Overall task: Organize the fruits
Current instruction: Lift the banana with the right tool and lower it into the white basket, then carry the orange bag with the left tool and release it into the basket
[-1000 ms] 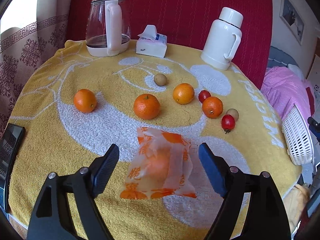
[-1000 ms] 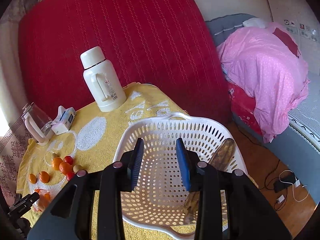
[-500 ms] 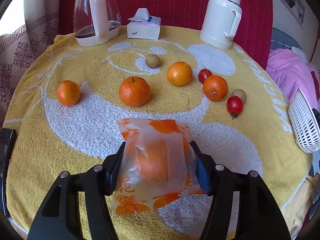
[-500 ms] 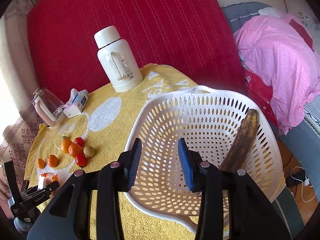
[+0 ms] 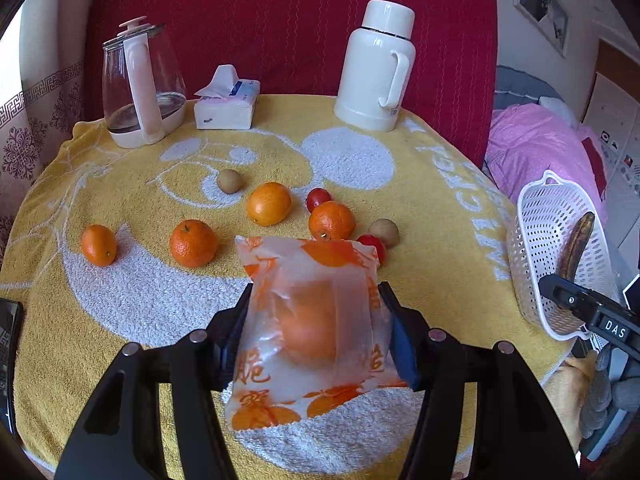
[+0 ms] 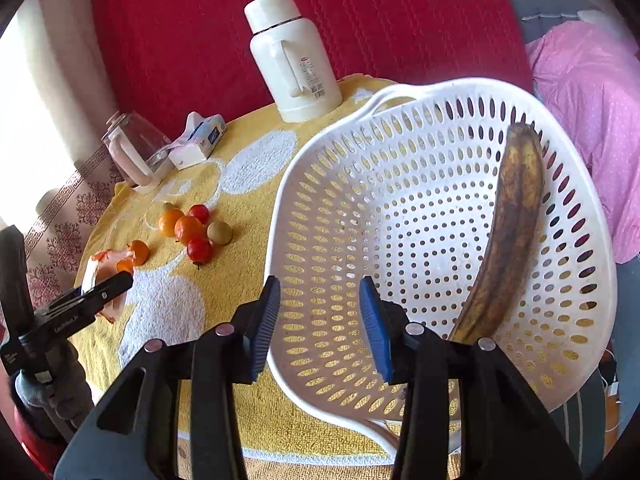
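My left gripper (image 5: 314, 296) is shut on a bagged orange (image 5: 308, 320), its pads pressing the printed plastic bag from both sides above the yellow towel (image 5: 132, 300). Several loose oranges (image 5: 193, 243), two small red fruits (image 5: 318, 198) and two small brown fruits (image 5: 229, 181) lie beyond it. A white perforated basket (image 6: 400, 92) sits tilted at the table's right edge with a browned banana (image 6: 516, 220) inside. My right gripper (image 6: 320, 304) straddles the basket's near wall; its jaws are opening and the pads stand clear of the wall.
A glass kettle (image 5: 140, 88), a tissue pack (image 5: 226, 104) and a white thermos (image 5: 376, 64) stand along the back before a red backrest. Pink bedding (image 5: 536, 140) lies off to the right. A dark phone (image 5: 8, 340) rests at the left edge.
The left jaws closed on the bagged orange and raised it off the towel. The right gripper sank closer to the basket and its jaws spread apart.
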`<state>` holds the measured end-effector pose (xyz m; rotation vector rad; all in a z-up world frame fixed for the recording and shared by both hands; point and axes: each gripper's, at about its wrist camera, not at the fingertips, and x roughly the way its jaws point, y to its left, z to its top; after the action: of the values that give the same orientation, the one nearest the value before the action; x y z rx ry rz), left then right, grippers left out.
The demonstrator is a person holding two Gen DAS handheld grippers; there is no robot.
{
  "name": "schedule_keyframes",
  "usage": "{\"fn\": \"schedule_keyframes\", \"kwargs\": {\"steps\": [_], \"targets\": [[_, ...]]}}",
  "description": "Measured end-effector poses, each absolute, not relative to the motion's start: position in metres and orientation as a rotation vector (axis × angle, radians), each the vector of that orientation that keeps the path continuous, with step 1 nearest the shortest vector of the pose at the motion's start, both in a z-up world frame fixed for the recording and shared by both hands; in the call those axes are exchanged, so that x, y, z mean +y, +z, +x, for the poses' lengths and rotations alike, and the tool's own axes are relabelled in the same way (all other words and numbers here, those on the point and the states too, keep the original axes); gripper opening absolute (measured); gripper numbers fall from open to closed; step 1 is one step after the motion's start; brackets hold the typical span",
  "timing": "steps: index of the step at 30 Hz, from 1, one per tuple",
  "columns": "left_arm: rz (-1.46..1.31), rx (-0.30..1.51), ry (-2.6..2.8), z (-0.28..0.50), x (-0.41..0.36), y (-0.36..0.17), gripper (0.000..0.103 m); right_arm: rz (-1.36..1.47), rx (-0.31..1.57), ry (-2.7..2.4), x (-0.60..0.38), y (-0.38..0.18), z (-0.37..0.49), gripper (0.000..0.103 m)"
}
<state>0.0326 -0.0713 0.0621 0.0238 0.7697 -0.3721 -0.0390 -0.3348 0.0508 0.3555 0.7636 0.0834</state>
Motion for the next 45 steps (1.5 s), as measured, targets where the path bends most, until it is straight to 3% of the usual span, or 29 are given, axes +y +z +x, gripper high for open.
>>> {"fn": "schedule_keyframes", "kwargs": {"steps": [20,24,33,34,37,45], "targets": [[0.146,0.693,-0.702,-0.001,-0.213,0.118,0.060,0.387,0.667,0.096,-0.363,0.063,-0.065,0.047],[0.151,0.705,-0.749,0.001,-0.236,0.119,0.060,0.434,0.599,0.053,-0.384,0.075,-0.078,0.054],[0.152,0.785,-0.838,0.013,-0.286,0.101,0.060,0.560,0.468,-0.163,-0.448,0.094,-0.106,0.055],[0.151,0.791,-0.844,0.012,-0.290,0.099,0.061,0.564,0.460,-0.179,-0.451,0.095,-0.108,0.056],[0.120,0.789,-0.844,0.015,-0.288,0.097,0.080,0.567,0.446,-0.216,-0.459,0.095,-0.114,0.062],[0.064,0.769,-0.753,0.029,-0.262,0.102,0.080,0.577,0.455,-0.239,-0.462,0.089,-0.112,0.064]]}}
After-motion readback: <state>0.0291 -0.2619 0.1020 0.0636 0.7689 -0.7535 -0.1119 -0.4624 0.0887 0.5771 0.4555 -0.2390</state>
